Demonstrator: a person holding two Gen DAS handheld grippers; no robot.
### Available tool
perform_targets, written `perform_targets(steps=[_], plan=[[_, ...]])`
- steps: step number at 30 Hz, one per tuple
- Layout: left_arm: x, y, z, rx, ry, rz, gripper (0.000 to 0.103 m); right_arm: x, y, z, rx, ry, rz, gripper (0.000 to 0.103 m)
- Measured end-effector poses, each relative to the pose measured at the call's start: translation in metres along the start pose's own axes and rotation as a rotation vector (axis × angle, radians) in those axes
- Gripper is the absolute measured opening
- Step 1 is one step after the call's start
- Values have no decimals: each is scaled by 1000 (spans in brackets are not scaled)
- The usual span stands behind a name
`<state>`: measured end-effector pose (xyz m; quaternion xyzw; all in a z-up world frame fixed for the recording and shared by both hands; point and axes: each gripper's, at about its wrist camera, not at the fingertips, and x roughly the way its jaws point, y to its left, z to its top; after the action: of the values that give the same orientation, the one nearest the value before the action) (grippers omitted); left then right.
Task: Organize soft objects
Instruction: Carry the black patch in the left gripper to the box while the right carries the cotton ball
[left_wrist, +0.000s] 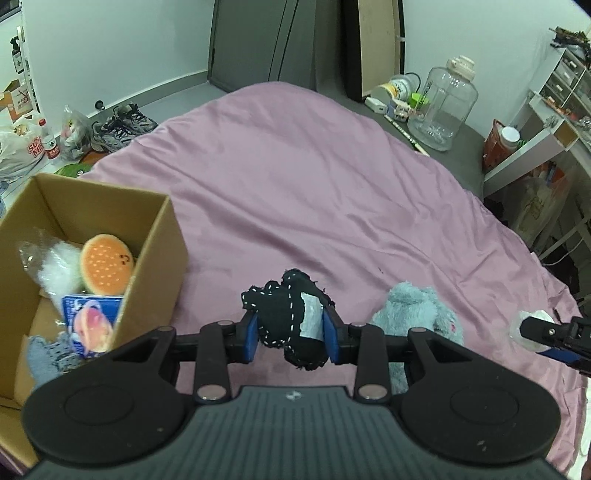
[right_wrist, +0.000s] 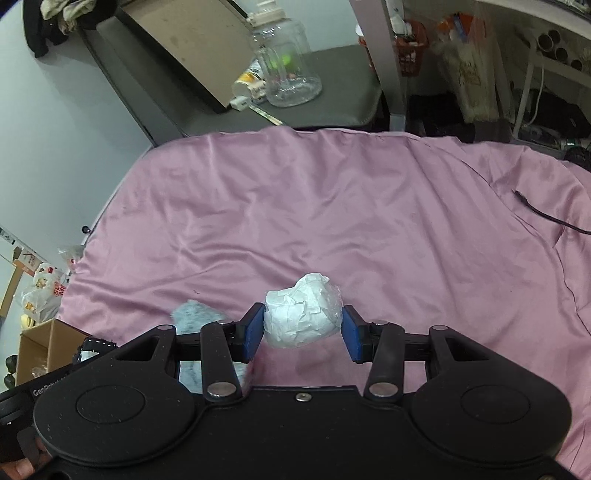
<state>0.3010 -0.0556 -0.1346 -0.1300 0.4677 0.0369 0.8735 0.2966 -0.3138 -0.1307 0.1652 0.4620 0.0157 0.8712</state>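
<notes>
currently both jaws are clenched: left gripper grasps the black white-stitched fabric toy, right gripper the white crumpled paper-like wad. next, carry the toy to the brown cardboard box at the pink bed sheet's left edge.

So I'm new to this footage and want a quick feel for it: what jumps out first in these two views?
The left gripper clamps a black stitched fabric piece above the pink bedsheet, while the right gripper pinches a crumpled white paper wad. To the left an open cardboard box already holds an orange burger plush, and a grey-blue plush toy lies on the sheet between the grippers.
</notes>
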Motion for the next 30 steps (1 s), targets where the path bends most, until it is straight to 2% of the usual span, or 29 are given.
perform_targets(steps=[8, 30], plan=[[-30, 18, 0, -13, -37, -12, 35, -19, 25, -4, -38, -39, 19, 44], [-93, 108, 7, -101, -114, 43, 35, -56, 112, -30, -213, -93, 28, 44]])
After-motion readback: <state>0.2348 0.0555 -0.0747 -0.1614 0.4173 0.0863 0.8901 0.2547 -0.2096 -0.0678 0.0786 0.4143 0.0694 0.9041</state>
